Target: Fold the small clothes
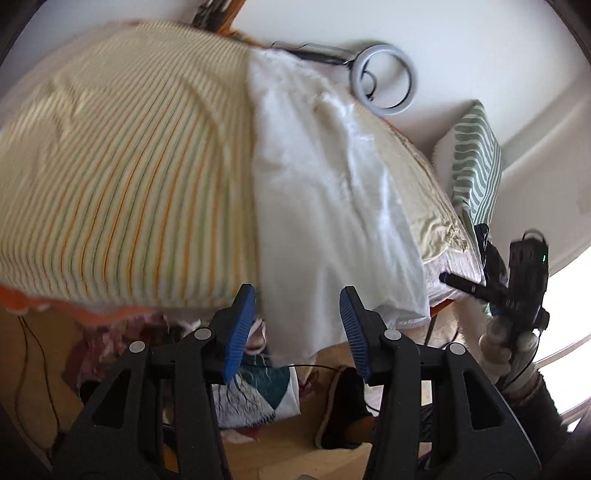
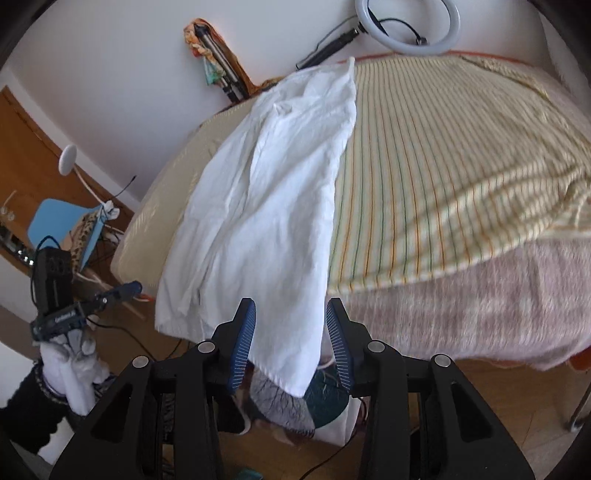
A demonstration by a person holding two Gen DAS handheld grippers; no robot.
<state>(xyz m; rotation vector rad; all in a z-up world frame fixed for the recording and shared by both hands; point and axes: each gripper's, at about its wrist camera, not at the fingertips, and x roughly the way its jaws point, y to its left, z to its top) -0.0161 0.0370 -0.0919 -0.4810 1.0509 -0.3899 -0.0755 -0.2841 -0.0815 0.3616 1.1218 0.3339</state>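
A white garment lies lengthwise across the striped yellow bed cover, its near end hanging over the bed's front edge. My left gripper is open, its blue pads either side of that hanging edge, not touching it. In the right wrist view the same white garment drapes over the striped cover. My right gripper is open, with the hanging end between its pads. The other gripper shows at the right in the left wrist view and at the left in the right wrist view.
A ring light and a tripod lean on the white wall behind the bed. A green patterned cushion stands at the bed's far end. A pink fleece blanket hangs over the bed side. Cables and a patterned bag lie on the wooden floor.
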